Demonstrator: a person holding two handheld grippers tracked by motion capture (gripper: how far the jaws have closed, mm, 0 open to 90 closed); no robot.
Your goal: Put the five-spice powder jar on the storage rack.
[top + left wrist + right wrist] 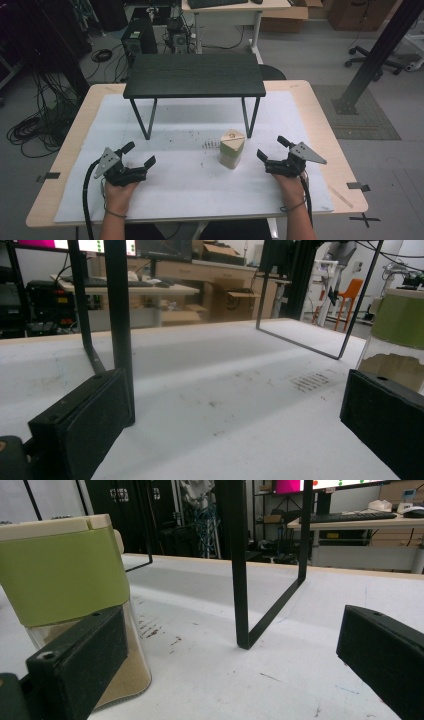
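While both hands rest near the bench's [320, 130] front edge | left gripper [139, 153]: jaws apart, nothing between | right gripper [270, 148]: jaws apart, nothing between | clear jar with green band and beige lid [232, 148]: upright, right of centre, just beside right gripper | small black metal-legged table [195, 75]: toward far edge.

- A small black stand [194, 75] stood at the far side of the tabletop [320, 125].
- A white sheet [190, 190] covered the tabletop.
- Dark specks [210, 145] marked the sheet.
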